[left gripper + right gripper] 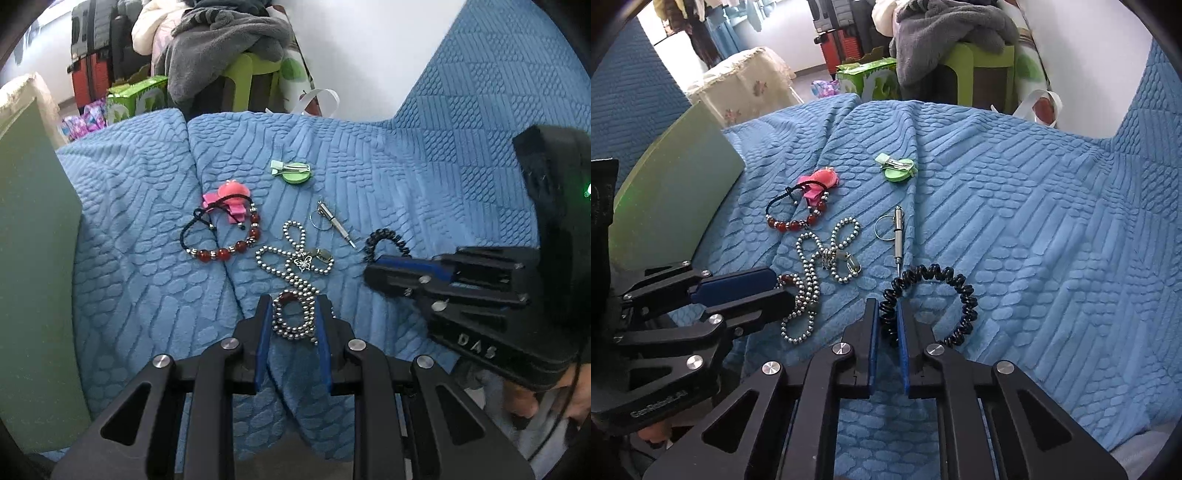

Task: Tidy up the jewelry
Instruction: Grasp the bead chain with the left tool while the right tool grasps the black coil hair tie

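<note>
A long silver bead necklace (295, 258) (812, 266) with a butterfly charm lies snaked on the blue blanket (424, 177). Its nearest loop lies between the narrow-set pads of my left gripper (293, 301) (783, 291), which stands open around it; I see no clear squeeze on the beads. My right gripper (888, 304) (369, 269) is shut on one end of a black spiral coil band (960, 291) (388, 240), which rests on the blanket. Farther back lie a red bead bracelet (221, 240) (792, 223) and a pink clip (232, 195).
A green hair clip (293, 171) and a small metal screwdriver on a key ring (332, 221) lie beyond the necklace. A green board (37, 258) leans at the left. A green stool with grey clothes (229, 48) and boxes stand behind the blanket's far edge.
</note>
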Demonstrator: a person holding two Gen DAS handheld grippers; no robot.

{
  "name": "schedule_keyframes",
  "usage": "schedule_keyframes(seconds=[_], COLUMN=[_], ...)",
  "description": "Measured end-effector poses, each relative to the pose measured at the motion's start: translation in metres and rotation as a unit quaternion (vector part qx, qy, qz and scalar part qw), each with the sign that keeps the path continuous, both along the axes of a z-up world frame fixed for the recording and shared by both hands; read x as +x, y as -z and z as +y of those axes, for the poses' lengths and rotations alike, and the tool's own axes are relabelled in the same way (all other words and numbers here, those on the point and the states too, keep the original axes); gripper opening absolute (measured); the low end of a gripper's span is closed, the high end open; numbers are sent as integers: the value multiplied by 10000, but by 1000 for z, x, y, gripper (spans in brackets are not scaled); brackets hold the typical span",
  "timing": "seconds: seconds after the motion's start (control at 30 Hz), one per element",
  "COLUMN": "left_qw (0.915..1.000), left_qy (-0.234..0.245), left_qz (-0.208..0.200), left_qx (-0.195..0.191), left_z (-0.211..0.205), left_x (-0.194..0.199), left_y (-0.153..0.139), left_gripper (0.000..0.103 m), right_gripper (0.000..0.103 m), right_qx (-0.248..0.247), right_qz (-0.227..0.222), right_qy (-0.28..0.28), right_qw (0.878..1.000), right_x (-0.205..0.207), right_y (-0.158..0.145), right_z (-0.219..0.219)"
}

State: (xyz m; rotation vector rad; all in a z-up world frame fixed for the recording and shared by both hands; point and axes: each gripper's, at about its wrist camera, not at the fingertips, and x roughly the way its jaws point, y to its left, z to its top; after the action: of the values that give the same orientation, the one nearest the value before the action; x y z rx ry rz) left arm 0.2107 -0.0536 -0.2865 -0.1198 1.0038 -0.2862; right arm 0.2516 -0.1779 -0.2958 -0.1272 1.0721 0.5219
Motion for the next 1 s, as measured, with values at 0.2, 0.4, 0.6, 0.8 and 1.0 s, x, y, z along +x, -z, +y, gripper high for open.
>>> schedule_keyframes(seconds=[0.2,0.4,0.6,0.8,1.0], left_qw=[9990,9968,9924,9984,9999], left_qy=[119,278,476,168,-102], left_qz=[-93,-201,-311,-101,3], left_qx=[424,725,1089,535,86], left_z=[-10,-20,-37,-19,-5], left_x=[-3,-2,-7,-2,-3], left_y=[1,2,4,1,-10], left_gripper=[27,30,11,2,2], right_gripper=[7,7,7,7,7], right_qx=[53,121,104,101,189], right_qz=[-76,51,96,36,-119], right_qy=[217,435,436,416,384], right_qw=[9997,9990,9989,9991,9990], right_x=[4,8,8,5,-4], right_y=[-6,-5,-3,-5,-19], right_z=[-7,-17,-15,-12,-11])
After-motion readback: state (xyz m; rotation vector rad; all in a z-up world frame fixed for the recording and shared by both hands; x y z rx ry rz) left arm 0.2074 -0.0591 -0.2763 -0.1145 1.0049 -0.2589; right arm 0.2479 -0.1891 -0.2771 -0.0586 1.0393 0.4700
